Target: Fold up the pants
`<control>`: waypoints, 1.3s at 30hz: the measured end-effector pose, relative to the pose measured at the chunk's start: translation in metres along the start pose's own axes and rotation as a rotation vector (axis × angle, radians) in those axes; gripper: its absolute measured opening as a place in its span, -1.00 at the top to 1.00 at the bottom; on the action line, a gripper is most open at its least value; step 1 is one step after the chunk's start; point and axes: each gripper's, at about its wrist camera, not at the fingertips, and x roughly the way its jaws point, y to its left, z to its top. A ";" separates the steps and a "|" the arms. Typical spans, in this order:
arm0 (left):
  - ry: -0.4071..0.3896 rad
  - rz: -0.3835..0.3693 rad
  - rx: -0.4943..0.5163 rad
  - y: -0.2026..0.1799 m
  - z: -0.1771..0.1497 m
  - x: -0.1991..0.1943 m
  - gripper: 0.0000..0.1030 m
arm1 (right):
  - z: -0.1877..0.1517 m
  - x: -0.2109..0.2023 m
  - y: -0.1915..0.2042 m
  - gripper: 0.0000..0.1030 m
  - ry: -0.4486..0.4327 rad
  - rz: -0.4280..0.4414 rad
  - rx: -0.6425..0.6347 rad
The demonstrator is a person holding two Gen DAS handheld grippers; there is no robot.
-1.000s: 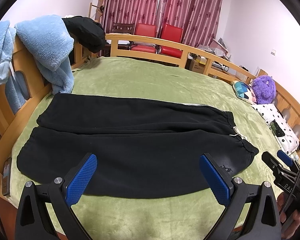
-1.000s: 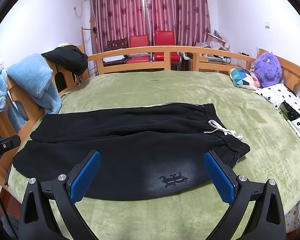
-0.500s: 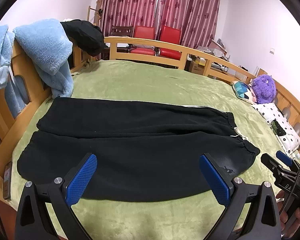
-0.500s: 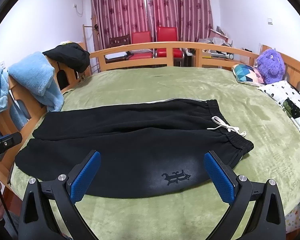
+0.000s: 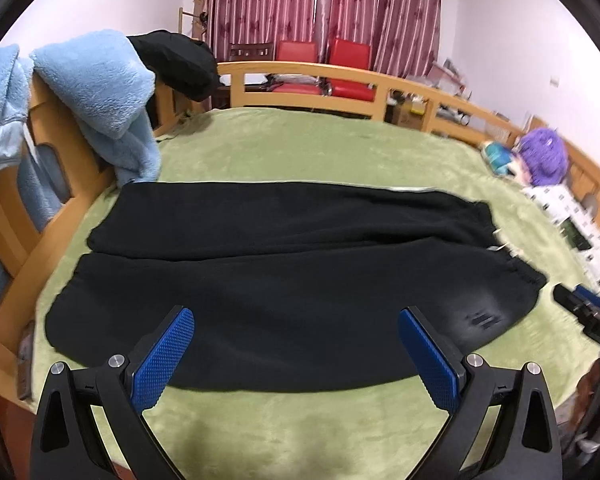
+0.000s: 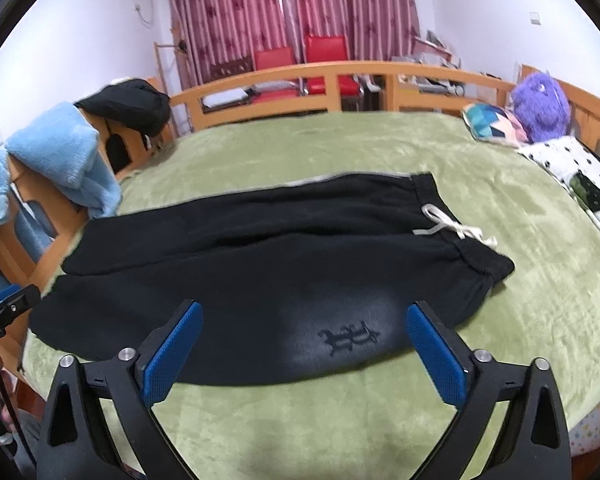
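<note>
Both grippers, left gripper & right gripper, gape above black pants near edge.

Bare green bed lies open beyond and in front of the black pants, while the wooden rail draped with a blue blanket hems the left and pillows crowd the right.
</note>
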 end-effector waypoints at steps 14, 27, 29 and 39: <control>0.028 -0.084 -0.106 0.013 -0.005 0.020 -0.98 | -0.011 0.037 -0.030 -0.75 0.113 0.025 0.054; 0.066 -0.106 -0.109 0.029 -0.014 0.048 -0.94 | -0.032 0.055 -0.026 -0.65 0.112 -0.003 0.059; 0.084 -0.083 -0.090 0.028 -0.017 0.054 -0.93 | -0.037 0.058 -0.028 -0.63 0.119 -0.003 0.072; 0.143 -0.122 -0.138 0.032 -0.023 0.069 -0.91 | -0.040 0.062 -0.036 -0.62 0.132 0.002 0.126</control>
